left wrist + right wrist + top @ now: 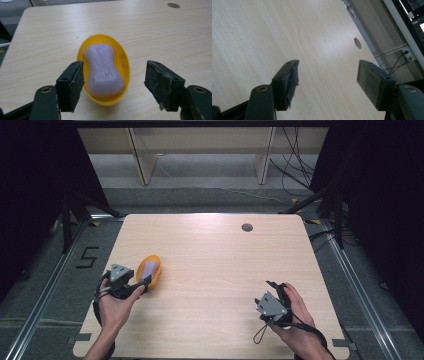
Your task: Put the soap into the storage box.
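Observation:
A pale purple bar of soap point(103, 70) lies in a yellow oval dish point(125, 62) on the wooden table point(225, 250). In the high view the dish point(157, 270) and the soap point(149, 266) sit at the table's left side. My left gripper point(113, 65) is open; its jaws stand wide on either side of the dish's near end, and the pads point(75, 82) press on nothing. In the high view a hand holds this left gripper point(143, 284) just to the left of the dish. My right gripper point(328, 62) is open over bare wood, held low at the front right point(276, 289).
A small round hole point(247, 227) sits in the tabletop at the back right of centre. Black cables point(295, 165) and stand legs lie on the floor beyond the table. A cable loop point(260, 335) trails from the right gripper near the front edge.

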{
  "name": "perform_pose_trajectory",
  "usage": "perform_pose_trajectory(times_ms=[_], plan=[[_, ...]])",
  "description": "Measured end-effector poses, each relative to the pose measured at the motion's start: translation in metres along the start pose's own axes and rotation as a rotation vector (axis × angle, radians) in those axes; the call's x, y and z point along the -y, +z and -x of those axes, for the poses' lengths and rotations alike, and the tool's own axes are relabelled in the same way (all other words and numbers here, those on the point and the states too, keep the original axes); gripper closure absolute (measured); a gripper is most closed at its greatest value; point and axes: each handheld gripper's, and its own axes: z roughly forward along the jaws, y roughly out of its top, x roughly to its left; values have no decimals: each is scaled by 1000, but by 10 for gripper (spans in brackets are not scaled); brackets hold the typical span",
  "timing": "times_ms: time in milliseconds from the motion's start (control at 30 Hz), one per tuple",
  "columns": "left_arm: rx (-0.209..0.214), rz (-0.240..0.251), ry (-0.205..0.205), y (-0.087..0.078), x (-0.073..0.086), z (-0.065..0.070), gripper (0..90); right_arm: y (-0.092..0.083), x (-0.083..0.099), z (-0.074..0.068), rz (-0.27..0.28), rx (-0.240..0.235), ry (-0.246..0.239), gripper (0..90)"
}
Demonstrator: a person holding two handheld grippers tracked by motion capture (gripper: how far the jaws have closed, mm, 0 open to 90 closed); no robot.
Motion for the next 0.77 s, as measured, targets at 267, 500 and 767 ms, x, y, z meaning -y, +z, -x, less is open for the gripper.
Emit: perform_pose_trajectory(times_ms=[267, 500, 767], plan=[[13, -21, -51, -21, 44, -9, 317, 1, 1, 2, 3, 12, -7, 342], [36, -40, -57, -23, 54, -6, 338, 1, 4, 1, 12, -19, 55, 342], [49, -33, -56, -18, 54, -6, 346, 2, 6, 1, -4, -55, 87, 342]])
